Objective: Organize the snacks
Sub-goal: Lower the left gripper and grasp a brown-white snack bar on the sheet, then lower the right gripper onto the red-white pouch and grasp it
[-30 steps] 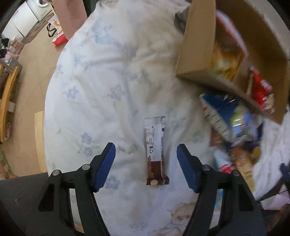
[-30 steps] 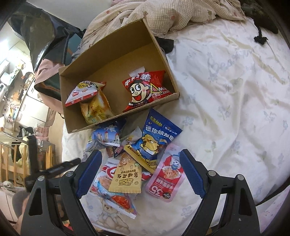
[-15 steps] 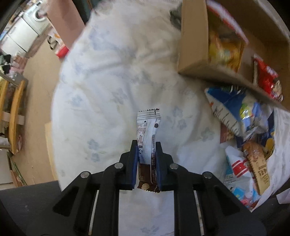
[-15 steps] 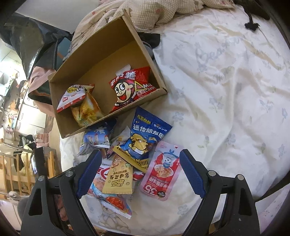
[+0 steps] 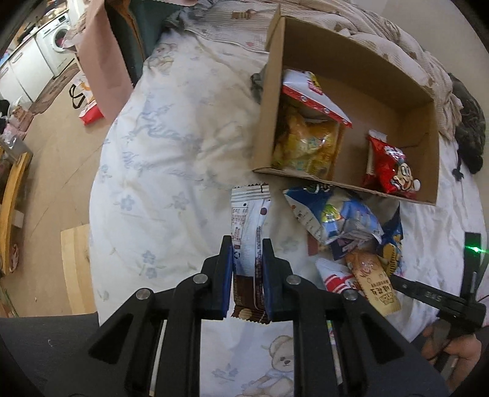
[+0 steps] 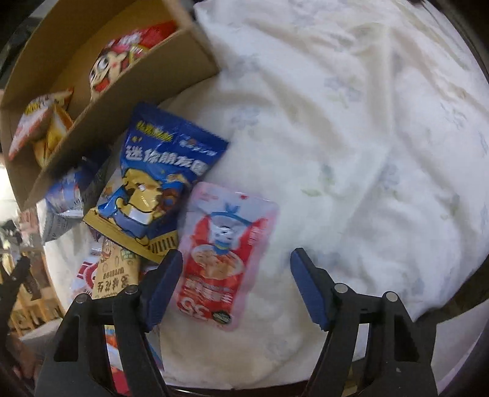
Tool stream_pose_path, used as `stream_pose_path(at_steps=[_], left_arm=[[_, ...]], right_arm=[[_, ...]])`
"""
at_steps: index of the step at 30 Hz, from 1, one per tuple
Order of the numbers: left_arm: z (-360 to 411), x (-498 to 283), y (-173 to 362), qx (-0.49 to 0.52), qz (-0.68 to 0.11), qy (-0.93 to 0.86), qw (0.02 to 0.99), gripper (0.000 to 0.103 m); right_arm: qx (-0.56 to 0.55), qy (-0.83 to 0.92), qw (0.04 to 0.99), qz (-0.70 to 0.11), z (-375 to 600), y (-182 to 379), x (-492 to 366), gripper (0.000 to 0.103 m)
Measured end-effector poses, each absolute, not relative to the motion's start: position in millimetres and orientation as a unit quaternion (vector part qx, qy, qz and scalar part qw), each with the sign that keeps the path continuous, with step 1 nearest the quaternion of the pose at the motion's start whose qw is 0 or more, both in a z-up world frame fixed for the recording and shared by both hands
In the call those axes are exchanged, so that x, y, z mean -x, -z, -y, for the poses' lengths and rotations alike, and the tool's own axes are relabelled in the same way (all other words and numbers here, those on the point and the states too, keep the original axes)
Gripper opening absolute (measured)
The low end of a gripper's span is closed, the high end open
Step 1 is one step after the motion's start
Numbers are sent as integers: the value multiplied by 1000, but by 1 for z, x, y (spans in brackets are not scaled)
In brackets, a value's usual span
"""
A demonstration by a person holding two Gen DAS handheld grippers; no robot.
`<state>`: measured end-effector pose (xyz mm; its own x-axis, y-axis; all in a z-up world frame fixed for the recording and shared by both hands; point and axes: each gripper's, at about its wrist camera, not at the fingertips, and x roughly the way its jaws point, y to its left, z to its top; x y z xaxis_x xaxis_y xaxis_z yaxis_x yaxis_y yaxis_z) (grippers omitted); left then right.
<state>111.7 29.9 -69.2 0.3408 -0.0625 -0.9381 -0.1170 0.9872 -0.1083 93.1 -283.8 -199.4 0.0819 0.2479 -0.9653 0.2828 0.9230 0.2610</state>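
Note:
My left gripper (image 5: 247, 262) is shut on a white and brown snack bar (image 5: 249, 220) and holds it above the bed, short of the cardboard box (image 5: 266, 100). The box holds a yellow snack bag (image 5: 305, 143) and a red candy bag (image 5: 391, 171). My right gripper (image 6: 235, 274) is open, low over a pink and red pouch (image 6: 223, 256) that lies between its fingers. A blue bear-print bag (image 6: 159, 183) lies to its left, against the box (image 6: 116, 100).
A pile of loose snack packets (image 5: 342, 220) lies on the floral bedsheet (image 5: 171, 158) in front of the box. The bed's left edge drops to a wooden floor (image 5: 52, 158). A rumpled blanket (image 5: 382, 24) lies behind the box.
My left gripper closed on the snack bar and lifted it toward the box. My right gripper came down close over the pink and red pouch, still open.

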Motion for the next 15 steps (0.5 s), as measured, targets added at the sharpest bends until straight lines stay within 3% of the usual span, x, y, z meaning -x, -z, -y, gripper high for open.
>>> stream_pose_path(at_steps=[11, 13, 15], left_arm=[[-37, -108, 70, 92, -576, -17, 812, 14], [-37, -108, 70, 92, -575, -17, 813, 14], [-37, -108, 71, 94, -577, -16, 811, 14]], right_arm=[[-42, 14, 733, -679, 237, 205, -92, 84], [-18, 16, 736, -677, 238, 203, -88, 82], [-15, 11, 736, -677, 244, 201, -84, 70]])
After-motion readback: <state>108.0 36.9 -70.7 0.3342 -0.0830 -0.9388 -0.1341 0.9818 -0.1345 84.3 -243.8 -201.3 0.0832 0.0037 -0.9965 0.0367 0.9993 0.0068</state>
